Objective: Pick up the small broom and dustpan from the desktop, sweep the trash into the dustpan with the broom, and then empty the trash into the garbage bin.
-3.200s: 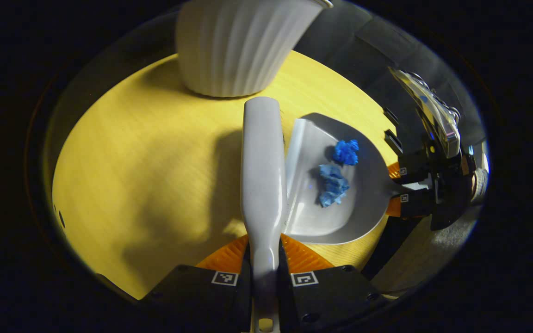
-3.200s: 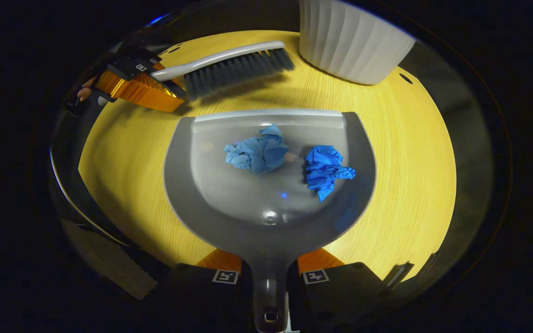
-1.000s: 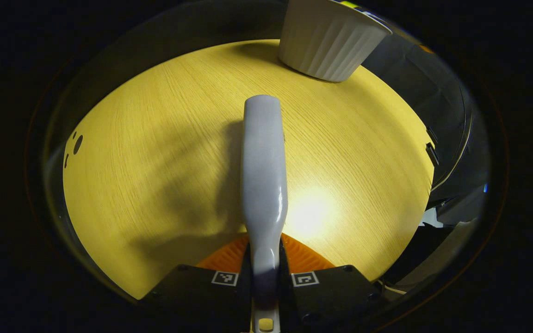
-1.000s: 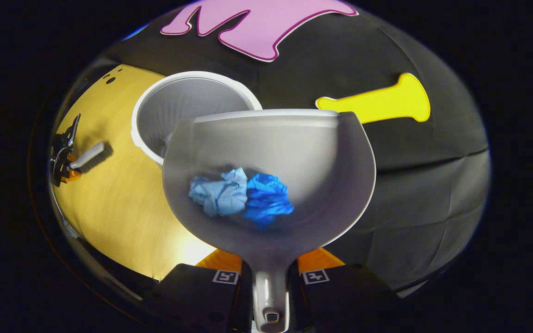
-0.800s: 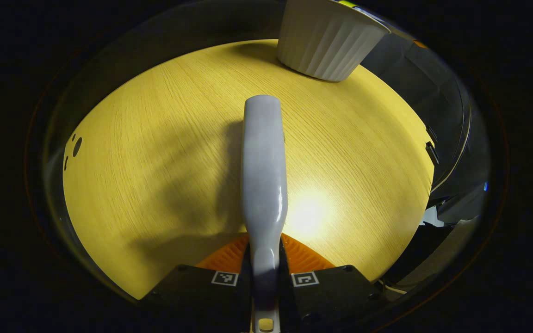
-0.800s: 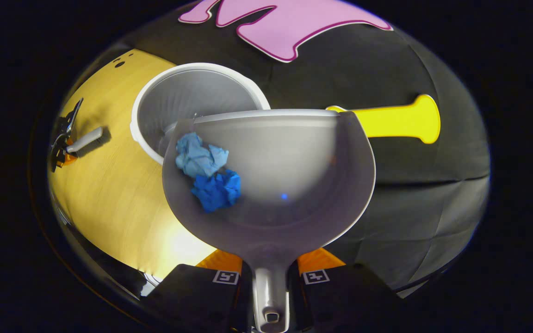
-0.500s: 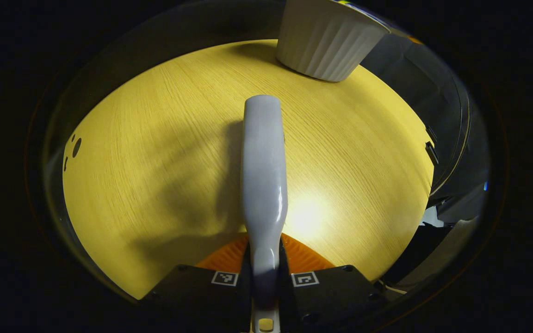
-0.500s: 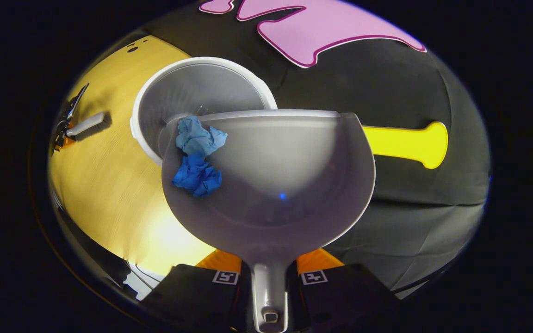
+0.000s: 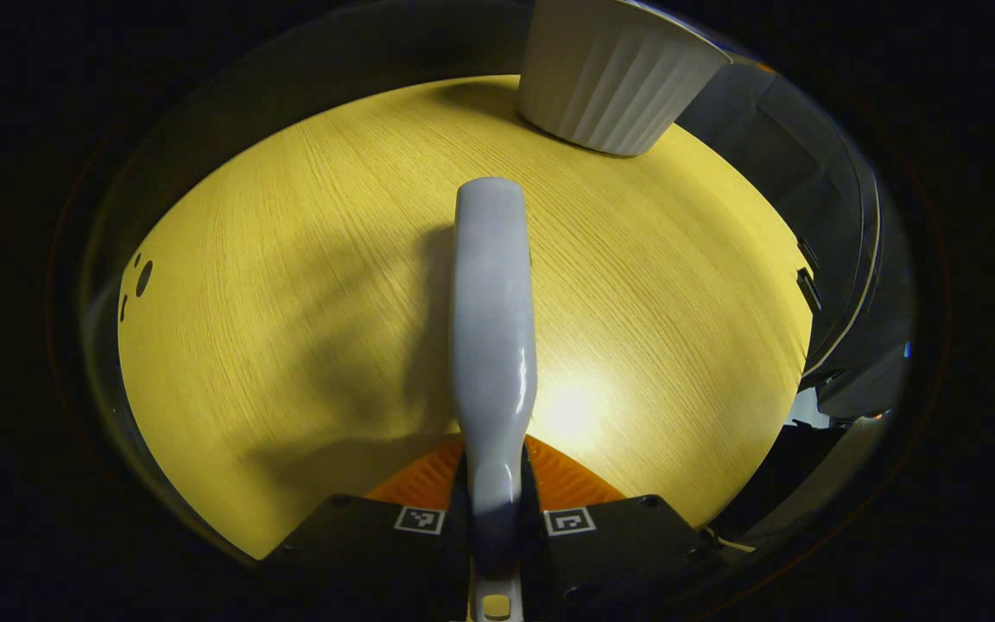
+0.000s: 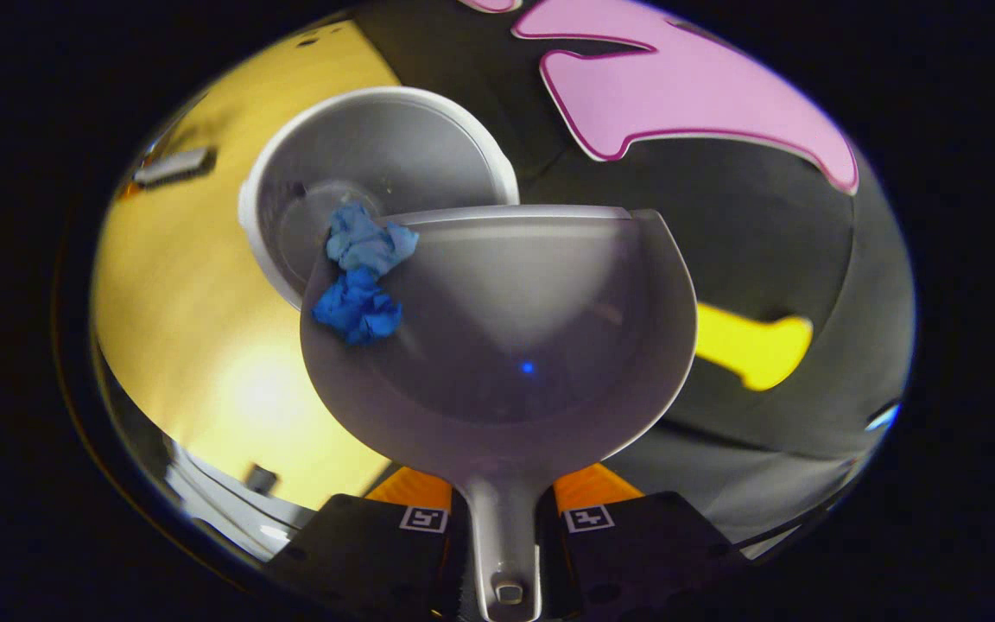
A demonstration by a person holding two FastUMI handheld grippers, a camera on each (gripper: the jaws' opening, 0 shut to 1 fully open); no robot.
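Note:
My right gripper (image 10: 502, 510) is shut on the handle of the grey dustpan (image 10: 515, 345), held in the air and rolled toward its left corner over the white ribbed bin (image 10: 377, 147). Two crumpled blue paper balls (image 10: 359, 272) sit at that left front corner, the paler one at the lip above the bin's mouth. My left gripper (image 9: 495, 510) is shut on the grey broom (image 9: 491, 320), which points forward low over the wooden desktop (image 9: 290, 259). The white bin (image 9: 614, 73) stands at the far right in the left gripper view. The broom (image 10: 174, 166) lies far off at upper left in the right gripper view.
The yellow wooden desktop (image 10: 169, 302) spreads left of the bin. Small dark holes (image 9: 142, 275) mark the desk's left side. The desk's right edge (image 9: 804, 285) drops to dark booth cloth. The booth's black wall (image 10: 722, 216) rises behind the bin.
The dustpan was lifted off the desk, carried over the bin and rolled left; the two paper balls slid from its back to its left front corner. The broom has stayed still.

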